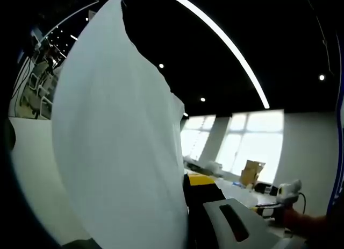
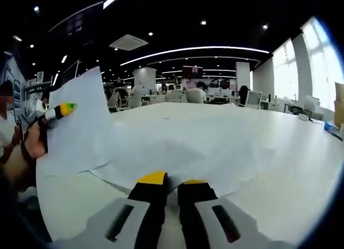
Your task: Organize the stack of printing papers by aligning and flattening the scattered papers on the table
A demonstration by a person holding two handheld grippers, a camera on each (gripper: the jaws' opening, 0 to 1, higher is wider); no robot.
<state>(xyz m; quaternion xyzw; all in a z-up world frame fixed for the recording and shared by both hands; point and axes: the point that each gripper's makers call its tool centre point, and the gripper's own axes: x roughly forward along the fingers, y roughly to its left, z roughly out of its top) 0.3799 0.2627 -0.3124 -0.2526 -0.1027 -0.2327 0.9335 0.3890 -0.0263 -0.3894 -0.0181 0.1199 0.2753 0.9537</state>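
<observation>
Right gripper (image 2: 173, 180) is pinching the near edge of the papers (image 2: 183, 147), its 2 yellow-tipped jaws closed to a narrow slit on the sheets, which are lying spread over the white table (image 2: 301, 168). Left gripper (image 2: 60, 110) is holding 1 corner lifted at the far left, a hand (image 2: 33, 142) gripping it. Left gripper view is showing that sheet (image 1: 118, 152) standing upright before its jaws; their gap I cannot tell.

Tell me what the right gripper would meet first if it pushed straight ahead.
The right gripper already has its tips at the near edge of the paper sheets on the white table, so it would likely meet them first.
</observation>
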